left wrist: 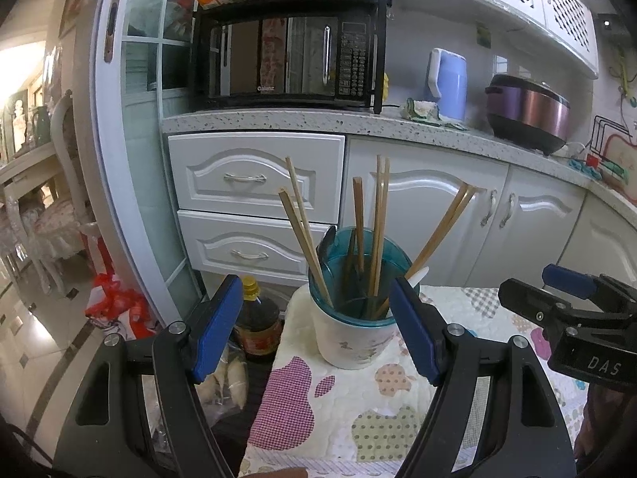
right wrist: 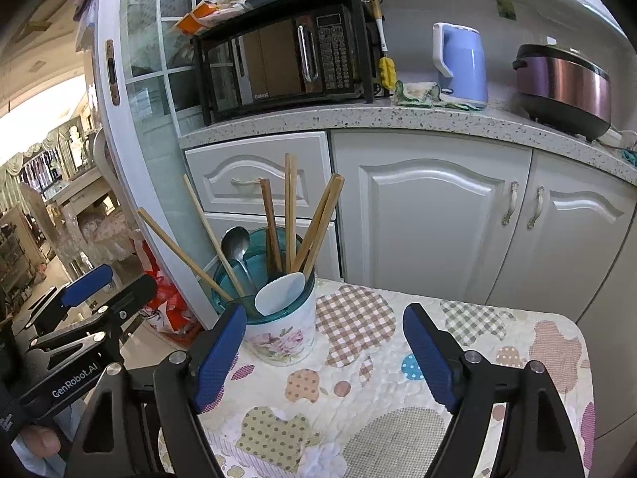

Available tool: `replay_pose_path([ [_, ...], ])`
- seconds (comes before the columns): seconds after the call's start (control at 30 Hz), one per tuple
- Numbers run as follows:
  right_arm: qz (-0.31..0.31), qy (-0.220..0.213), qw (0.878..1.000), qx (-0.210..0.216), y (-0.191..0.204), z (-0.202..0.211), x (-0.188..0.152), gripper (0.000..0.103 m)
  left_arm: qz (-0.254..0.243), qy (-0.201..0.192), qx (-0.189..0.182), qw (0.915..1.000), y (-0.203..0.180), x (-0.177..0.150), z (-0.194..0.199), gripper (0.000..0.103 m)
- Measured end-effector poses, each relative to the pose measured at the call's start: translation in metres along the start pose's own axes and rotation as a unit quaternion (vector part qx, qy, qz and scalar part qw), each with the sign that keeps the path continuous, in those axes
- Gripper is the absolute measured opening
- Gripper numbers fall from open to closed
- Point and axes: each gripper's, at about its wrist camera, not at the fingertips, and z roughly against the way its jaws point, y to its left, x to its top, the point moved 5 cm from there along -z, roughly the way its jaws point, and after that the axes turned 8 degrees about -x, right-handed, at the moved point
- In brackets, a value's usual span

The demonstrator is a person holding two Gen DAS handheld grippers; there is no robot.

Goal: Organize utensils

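Utensil holder loaded, both grippers empty.
Left wrist: floral holder (left wrist: 350,338) with teal insert just ahead between the fingers of the left gripper (left wrist: 318,330), chopsticks (left wrist: 378,223) upright in it; jaws wide, touching nothing. Right wrist: holder ahead-left of the right gripper (right wrist: 324,354), with chopsticks, a metal spoon (right wrist: 235,245), a white spoon (right wrist: 280,292); jaws wide, empty over the patchwork cloth (right wrist: 378,418).

eight chopsticks (right wrist: 290,207), two spoons (right wrist: 235,243), one holder (right wrist: 282,338)
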Motion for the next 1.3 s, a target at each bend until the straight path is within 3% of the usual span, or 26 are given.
replay_pose_path([
  [1.3, 0.015, 0.019, 1.0, -0.001, 0.009, -0.012, -0.002, 0.081, 0.0, -0.002, 0.006, 1.0, 0.002, -0.001, 0.002, 0.076],
])
